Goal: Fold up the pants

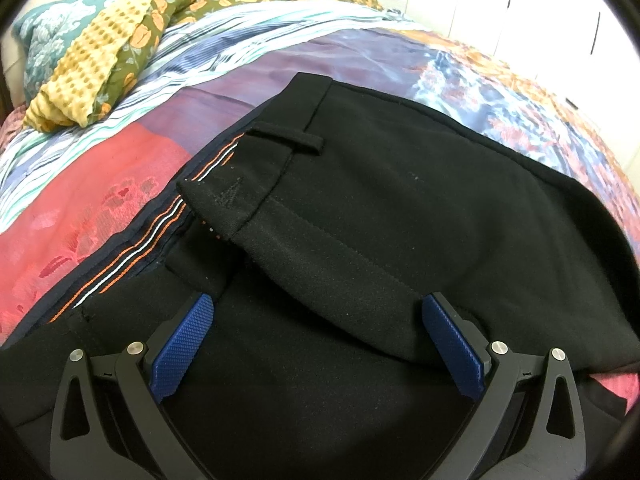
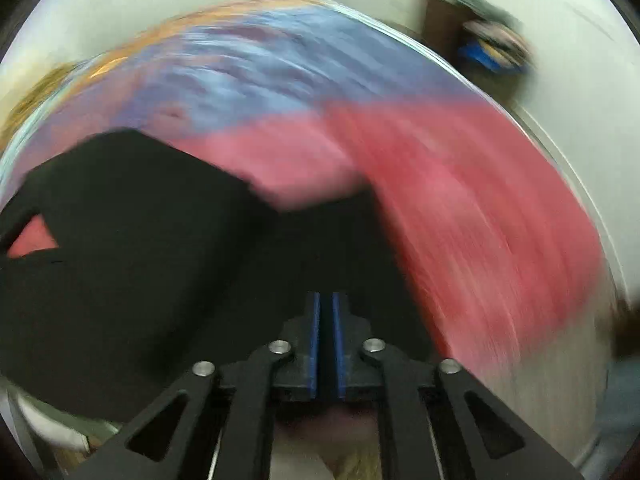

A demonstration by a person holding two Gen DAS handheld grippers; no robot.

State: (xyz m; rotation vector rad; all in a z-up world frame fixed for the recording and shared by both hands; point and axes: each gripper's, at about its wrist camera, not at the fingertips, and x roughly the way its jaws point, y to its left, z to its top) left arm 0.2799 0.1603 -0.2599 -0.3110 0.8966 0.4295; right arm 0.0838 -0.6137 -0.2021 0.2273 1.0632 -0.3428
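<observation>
Black pants (image 1: 400, 208) are being laid across a patchwork bedspread (image 1: 112, 184), the waistband (image 1: 224, 200) with its belt loop (image 1: 288, 140) and orange-and-white inner trim turned toward the camera and one flap of it doubled over the layer beneath. A fold appears to be in progress rather than finished: in the left wrist view the cloth is sitting in uneven layers, and in the right wrist view the same pants (image 2: 132, 248) are being seen as a dark, motion-blurred mass reaching up to the tool. The left gripper (image 1: 318, 340) is being held just over the fabric with its blue pads (image 1: 182, 344) spread wide apart and nothing between them. The right gripper (image 2: 325, 344) is being kept nearly closed, only a thin dark slot showing between its pads; whether cloth is being pinched there cannot be told through the blur. The next move is judged to call for the loose waistband flap to be flattened and the edges squared, with the left tool closing on a hem first. Open bedspread is being left free to the far side and right of the pants, while crumpled floral and yellow bedding (image 1: 100, 52) is crowding the far left corner, and a white wall (image 2: 572, 92) is bounding the bed in the right wrist view.
</observation>
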